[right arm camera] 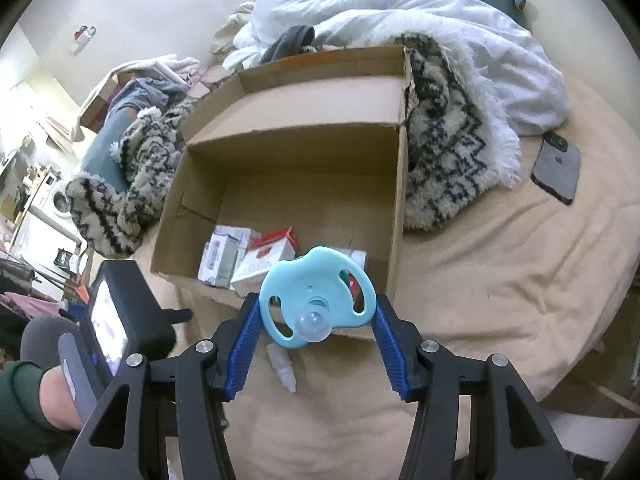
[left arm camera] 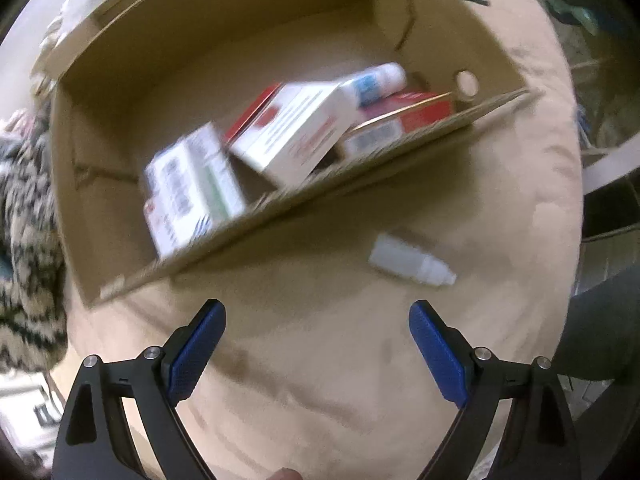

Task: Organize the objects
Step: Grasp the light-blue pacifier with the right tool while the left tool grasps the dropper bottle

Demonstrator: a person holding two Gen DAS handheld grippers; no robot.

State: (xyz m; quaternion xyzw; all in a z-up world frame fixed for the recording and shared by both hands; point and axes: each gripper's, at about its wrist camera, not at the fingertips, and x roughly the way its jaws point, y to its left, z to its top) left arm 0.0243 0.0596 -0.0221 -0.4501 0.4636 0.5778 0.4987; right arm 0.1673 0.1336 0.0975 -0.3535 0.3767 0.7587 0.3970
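An open cardboard box point(left arm camera: 320, 184) point(right arm camera: 304, 136) lies on a beige bed. Inside it are several medicine cartons point(left arm camera: 296, 128) point(right arm camera: 260, 264) and a white bottle with a blue label point(left arm camera: 376, 80). A small white dropper bottle point(left arm camera: 408, 260) point(right arm camera: 282, 364) lies on the sheet just outside the box's near wall. My left gripper point(left arm camera: 318, 320) is open and empty, above the sheet in front of the box. My right gripper point(right arm camera: 316, 312) is shut on a light blue pacifier point(right arm camera: 316, 300), held above the box's near wall.
A black-and-cream patterned blanket point(right arm camera: 444, 140) and a white duvet point(right arm camera: 420, 12) lie behind and beside the box. A dark phone point(right arm camera: 556, 168) rests on the beige sheet point(right arm camera: 500, 280) at right. The left-hand device with a screen point(right arm camera: 120, 312) shows at lower left.
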